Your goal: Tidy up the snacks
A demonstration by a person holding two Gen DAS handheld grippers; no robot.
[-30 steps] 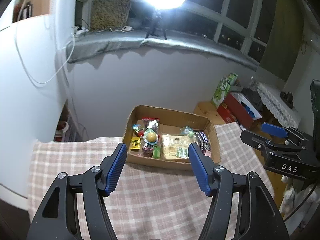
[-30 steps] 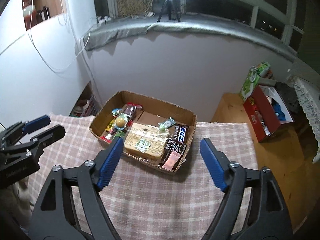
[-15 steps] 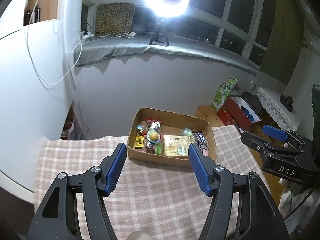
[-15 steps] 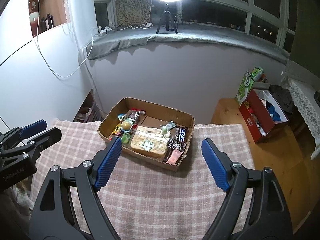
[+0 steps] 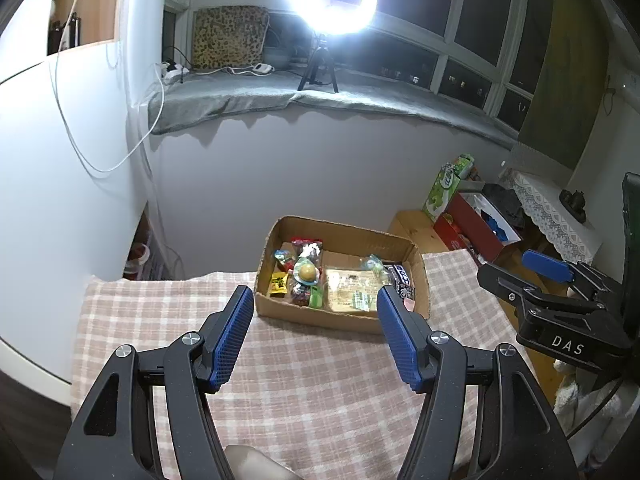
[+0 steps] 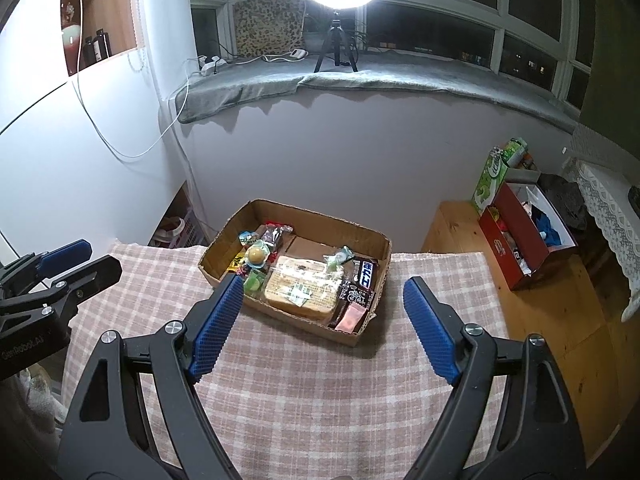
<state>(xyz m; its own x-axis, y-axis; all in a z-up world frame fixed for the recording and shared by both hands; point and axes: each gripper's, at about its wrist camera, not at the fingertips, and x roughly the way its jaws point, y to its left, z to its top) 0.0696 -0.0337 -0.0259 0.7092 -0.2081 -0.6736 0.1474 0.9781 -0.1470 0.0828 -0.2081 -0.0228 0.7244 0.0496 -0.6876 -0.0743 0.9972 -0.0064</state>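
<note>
Here, the cardboard box (image 6: 297, 258) sits at the far edge of the surface (image 6: 320, 380), which is covered by a pink checked cloth, and holds the snacks: a flat tan packet (image 6: 301, 292) at centre, dark chocolate bars (image 6: 362, 282) to its right, and small sweets (image 6: 256, 258) to its left. The left hand-held gripper (image 5: 316, 334) and the right hand-held gripper (image 6: 324, 326) both hover above the cloth, short of the box, jaws apart and holding nothing. Each hand-held gripper appears at the edge of the other's view.
</note>
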